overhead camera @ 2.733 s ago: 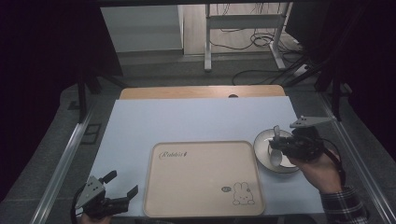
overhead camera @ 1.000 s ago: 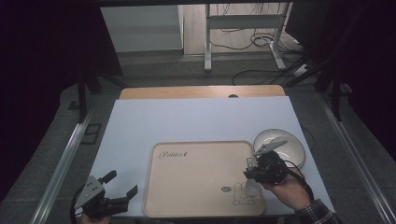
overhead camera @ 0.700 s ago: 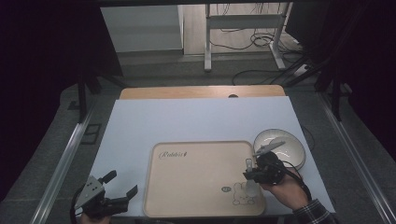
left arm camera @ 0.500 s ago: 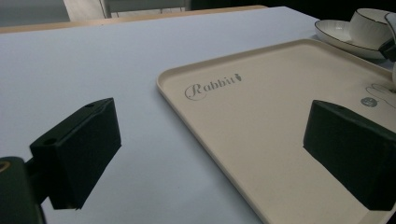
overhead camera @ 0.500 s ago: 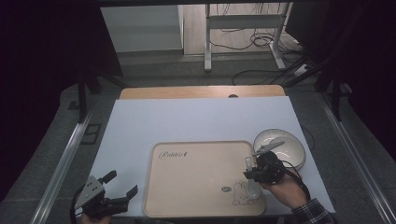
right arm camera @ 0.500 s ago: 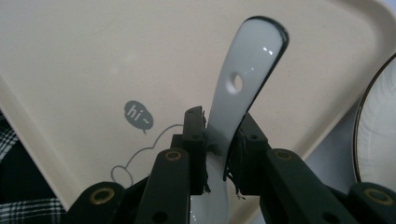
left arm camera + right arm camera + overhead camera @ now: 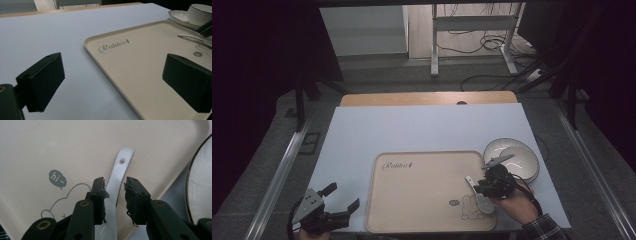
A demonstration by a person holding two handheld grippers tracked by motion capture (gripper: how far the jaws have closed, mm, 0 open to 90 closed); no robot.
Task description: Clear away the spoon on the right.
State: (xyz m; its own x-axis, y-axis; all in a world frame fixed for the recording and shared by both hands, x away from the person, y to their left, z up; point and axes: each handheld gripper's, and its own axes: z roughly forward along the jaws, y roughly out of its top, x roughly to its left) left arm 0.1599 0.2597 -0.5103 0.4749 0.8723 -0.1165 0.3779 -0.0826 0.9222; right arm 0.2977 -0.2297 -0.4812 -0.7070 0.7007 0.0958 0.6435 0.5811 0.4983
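since the earlier frame we've carried the spoon [image 7: 117,180] from the bowl [image 7: 512,157] to the tray [image 7: 422,190]'s near right; our right tool [image 7: 114,192] straddles it, barely parted. releasing and withdrawing remain; left tool [image 7: 324,212] idles wide open.

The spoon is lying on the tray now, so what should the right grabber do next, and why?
Probably lift straight up and away. The right gripper has its jaws parted beside the spoon, not pinching it. The spoon lies flat on the tray, so it looks let go already.
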